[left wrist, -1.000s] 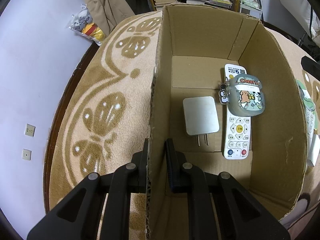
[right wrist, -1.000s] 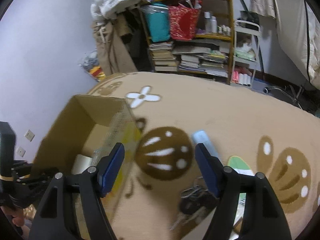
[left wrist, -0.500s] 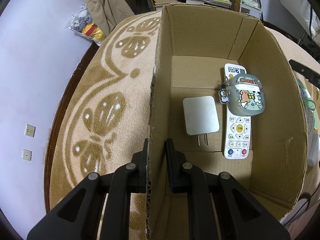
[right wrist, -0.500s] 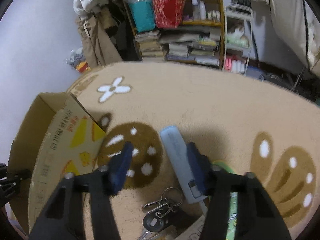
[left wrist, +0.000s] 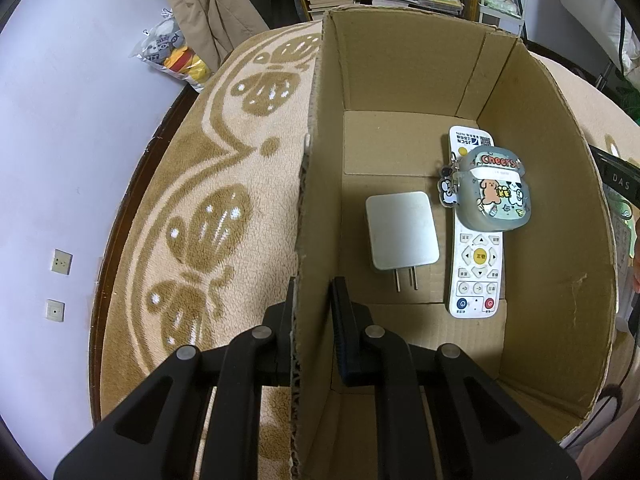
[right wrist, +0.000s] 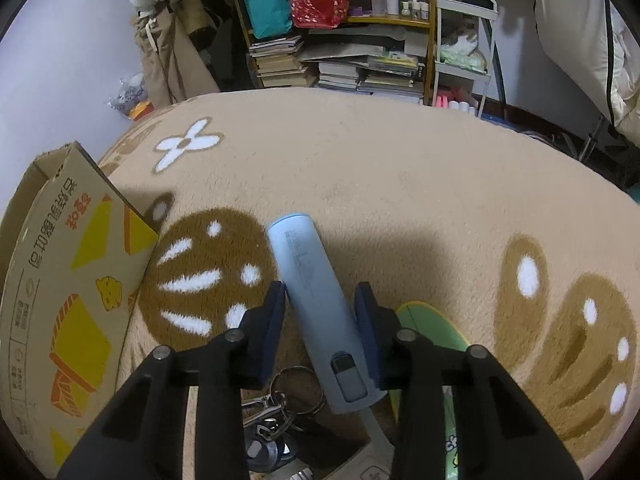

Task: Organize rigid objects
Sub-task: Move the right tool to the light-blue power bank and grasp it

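The right gripper [right wrist: 320, 312] is straddling a pale blue cylinder [right wrist: 316, 304] — probably a power bank or small flashlight — that is lying on the beige rug [right wrist: 400, 184] just beside the cardboard box [right wrist: 60, 280]. The fingers are sitting either side of its middle, the left one touching or nearly touching, the right one showing a thin gap, so the jaws are not yet clenched on it. A bunch of keys [right wrist: 280, 412] is lying just below the cylinder's near end, and a green card [right wrist: 432, 328] is poking out from under its right side.

The cylinder is looking hard and smooth, with a matte plastic shell and a button near its close end. It is likely moderately heavy for its size and will not give under pressure, but a round body can roll or twist between flat pads. Taking it across the middle, where the fingers are now, seems the sound choice — it keeps the weight balanced and stays off the button.

The left gripper [left wrist: 312, 312] is clamping the box's left wall [left wrist: 316, 208], one finger outside and one inside, holding it steady. Inside, a white charger [left wrist: 402, 232], a remote control [left wrist: 476, 256] and an earbud case [left wrist: 494, 196] resting on the remote are already lying on the floor of the box.
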Motion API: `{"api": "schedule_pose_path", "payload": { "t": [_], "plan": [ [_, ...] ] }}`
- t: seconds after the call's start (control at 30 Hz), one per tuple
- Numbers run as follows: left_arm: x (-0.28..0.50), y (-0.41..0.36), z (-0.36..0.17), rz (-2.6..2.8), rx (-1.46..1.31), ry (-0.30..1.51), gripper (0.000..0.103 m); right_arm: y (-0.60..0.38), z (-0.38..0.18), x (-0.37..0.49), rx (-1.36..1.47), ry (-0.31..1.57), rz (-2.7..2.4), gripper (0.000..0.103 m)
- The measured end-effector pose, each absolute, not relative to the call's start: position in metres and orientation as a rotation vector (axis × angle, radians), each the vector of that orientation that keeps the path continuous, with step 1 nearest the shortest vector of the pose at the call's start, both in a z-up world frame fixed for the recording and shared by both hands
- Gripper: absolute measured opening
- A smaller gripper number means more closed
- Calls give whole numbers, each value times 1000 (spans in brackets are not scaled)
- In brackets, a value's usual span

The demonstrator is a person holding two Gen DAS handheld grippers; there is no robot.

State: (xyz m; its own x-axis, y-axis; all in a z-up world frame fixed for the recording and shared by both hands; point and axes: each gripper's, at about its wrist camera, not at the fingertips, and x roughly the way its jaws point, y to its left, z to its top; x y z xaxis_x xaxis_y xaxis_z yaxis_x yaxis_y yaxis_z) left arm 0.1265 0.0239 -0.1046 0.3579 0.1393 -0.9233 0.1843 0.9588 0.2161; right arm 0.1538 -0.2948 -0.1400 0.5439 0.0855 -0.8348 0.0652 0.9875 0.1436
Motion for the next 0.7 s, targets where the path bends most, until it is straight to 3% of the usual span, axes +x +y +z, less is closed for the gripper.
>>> {"api": "schedule_pose_path", "payload": {
  "t": [0.33,0.7],
  "plan": [
    [126,25,-105,-28,312,1209,13,-285,-141,155,112,1022,34,30],
    [126,23,-106,-29,311,1211,13,-267,-131,144,103,1011,-46,29]
  ]
}}
